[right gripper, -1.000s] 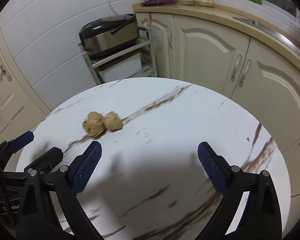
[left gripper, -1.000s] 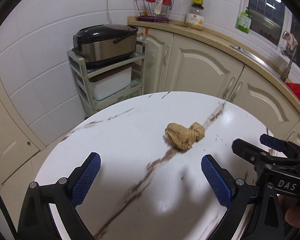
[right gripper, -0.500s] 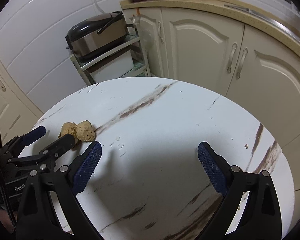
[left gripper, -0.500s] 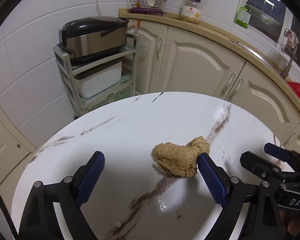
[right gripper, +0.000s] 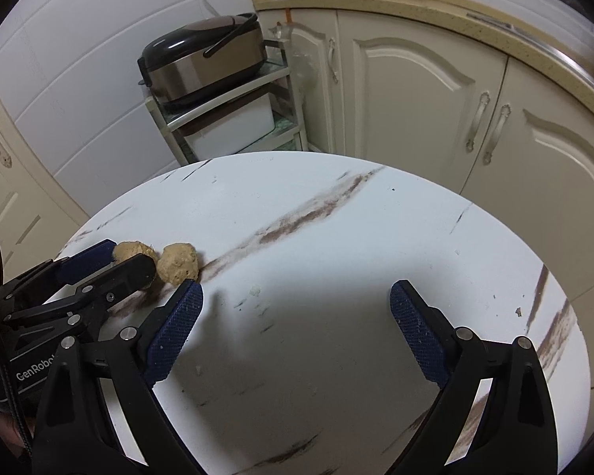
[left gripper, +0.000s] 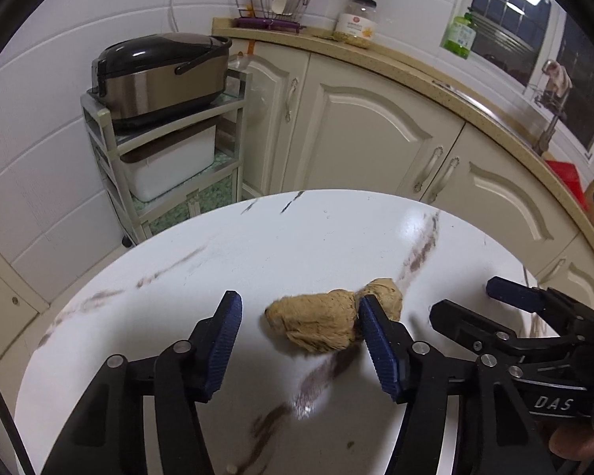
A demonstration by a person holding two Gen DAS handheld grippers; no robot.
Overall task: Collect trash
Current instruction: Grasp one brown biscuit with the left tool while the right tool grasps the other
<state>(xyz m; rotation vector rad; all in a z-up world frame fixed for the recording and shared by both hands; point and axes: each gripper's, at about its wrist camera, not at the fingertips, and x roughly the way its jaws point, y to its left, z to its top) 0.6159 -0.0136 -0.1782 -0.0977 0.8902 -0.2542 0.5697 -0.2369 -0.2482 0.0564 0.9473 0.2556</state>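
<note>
A: Where is the trash?

B: A tan crumpled wad [left gripper: 320,326] lies on the round white marble-veined counter [left gripper: 336,237]. It has two lobes pinched at a narrow waist: the bigger lobe sits between the jaws of the left gripper [left gripper: 299,316], the smaller one [left gripper: 384,299] pokes out past the right-hand blue pad.

A: Is it gripped?

B: Not on both sides. The jaws have just been closing with the wad between them. The right-hand pad [left gripper: 376,340] is against the wad at its waist, while the other pad [left gripper: 223,340] stands clear of it, with bare counter between. So the jaws are apart, not clamped.

A: And the other gripper?

B: The right gripper [right gripper: 295,338] hangs above the counter just beside the wad, jaws wide apart and nothing between them. In its view the wad [right gripper: 178,263] is at the left, with the left gripper [right gripper: 111,267] reaching around the far lobe.

A: What is around?

B: Small crumbs [right gripper: 254,289] dot the counter. Beyond it a dark rice cooker [left gripper: 160,75] sits on a metal shelf rack [left gripper: 111,166], next to cream cabinets [left gripper: 360,134].
</note>
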